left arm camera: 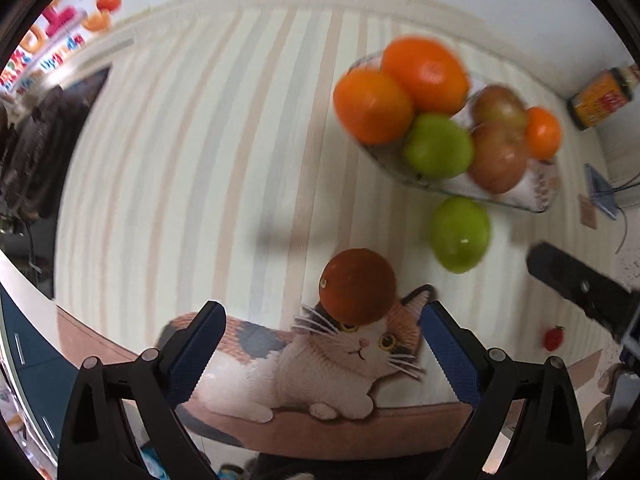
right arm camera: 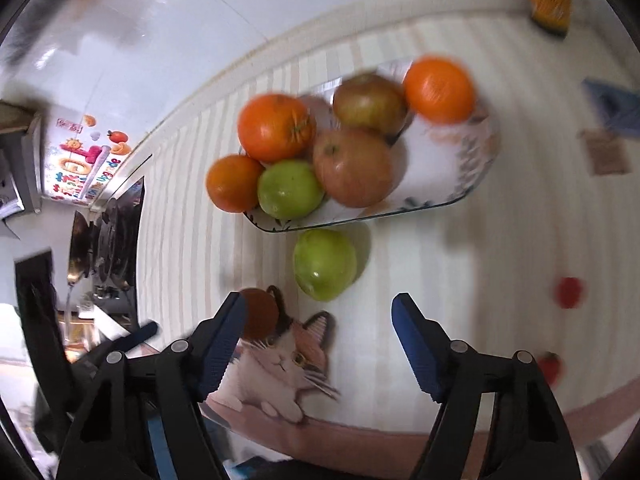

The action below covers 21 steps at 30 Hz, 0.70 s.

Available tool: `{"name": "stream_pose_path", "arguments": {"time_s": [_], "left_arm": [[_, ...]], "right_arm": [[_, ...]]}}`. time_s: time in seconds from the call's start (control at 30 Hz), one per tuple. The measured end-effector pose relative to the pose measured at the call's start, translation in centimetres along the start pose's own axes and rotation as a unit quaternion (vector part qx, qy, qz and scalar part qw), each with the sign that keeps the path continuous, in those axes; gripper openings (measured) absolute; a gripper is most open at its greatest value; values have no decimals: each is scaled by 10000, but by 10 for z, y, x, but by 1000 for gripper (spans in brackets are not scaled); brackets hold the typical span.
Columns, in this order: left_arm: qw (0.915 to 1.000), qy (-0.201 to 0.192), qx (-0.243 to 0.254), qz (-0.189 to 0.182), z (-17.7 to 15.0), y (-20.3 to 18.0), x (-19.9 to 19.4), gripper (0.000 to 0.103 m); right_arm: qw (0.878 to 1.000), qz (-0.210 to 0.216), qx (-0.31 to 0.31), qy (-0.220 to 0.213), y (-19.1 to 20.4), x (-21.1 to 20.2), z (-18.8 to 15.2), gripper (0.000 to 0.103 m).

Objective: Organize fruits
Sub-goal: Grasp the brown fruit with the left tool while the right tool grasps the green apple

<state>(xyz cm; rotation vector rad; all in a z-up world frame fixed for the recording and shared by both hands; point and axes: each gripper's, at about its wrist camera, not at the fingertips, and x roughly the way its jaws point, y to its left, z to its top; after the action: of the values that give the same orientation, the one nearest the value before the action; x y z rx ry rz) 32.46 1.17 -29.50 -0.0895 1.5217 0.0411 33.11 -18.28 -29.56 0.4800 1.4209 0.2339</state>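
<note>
On the striped bench sits a glass dish piled with fruit. Count it up: three oranges, two reddish-brown apples and one green apple inside the dish, six pieces in all. Just outside its rim, on the bench, lies a second green apple, close beside the dish. Nearer the cat picture printed on the bench cover rests one dark brown round fruit, right at the cat's head. Two small red fruits lie off to the right in the right wrist view, well apart from the dish.

The left hand-held gripper has its jaws spread wide with nothing between them; the brown fruit lies just ahead of its fingertips. The right hand-held gripper is also parted and empty, the loose green apple just beyond its tips. An orange-labelled jar stands at the far edge by the wall.
</note>
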Motion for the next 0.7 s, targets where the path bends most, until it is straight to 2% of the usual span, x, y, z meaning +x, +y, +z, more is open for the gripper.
{"name": "stream_pose_path", "arguments": {"time_s": [0.17, 0.27, 0.3, 0.37, 0.43, 0.5, 0.53, 0.63, 0.7], "left_arm": [[9988, 475, -18, -128, 7, -4, 38, 100], [9985, 511, 9, -209, 9, -7, 50, 100], [9984, 490, -3, -270, 10, -7, 52, 95], [9985, 444, -32, -328, 11, -7, 54, 86], [9981, 434, -61, -435, 11, -6, 57, 68], [9967, 463, -50, -670, 11, -6, 59, 57], [9966, 468, -13, -674, 11, -7, 60, 54], [9978, 387, 181, -500, 6, -16, 57, 53], [9976, 381, 261, -510, -2, -21, 55, 53]], "right_arm": [[9984, 78, 212, 518, -4, 63, 16, 77], [9977, -29, 103, 674, -2, 86, 19, 61], [9980, -43, 61, 634, -2, 88, 19, 58], [9980, -83, 24, 624, -4, 86, 18, 58], [9979, -163, 6, 631, -9, 83, 15, 58], [9975, -274, -51, 644, -15, 76, 9, 58], [9972, -324, -78, 664, -17, 73, 6, 58], [9955, -521, -266, 740, -22, 66, -8, 58], [9945, -607, -368, 771, -24, 65, -16, 58]]}}
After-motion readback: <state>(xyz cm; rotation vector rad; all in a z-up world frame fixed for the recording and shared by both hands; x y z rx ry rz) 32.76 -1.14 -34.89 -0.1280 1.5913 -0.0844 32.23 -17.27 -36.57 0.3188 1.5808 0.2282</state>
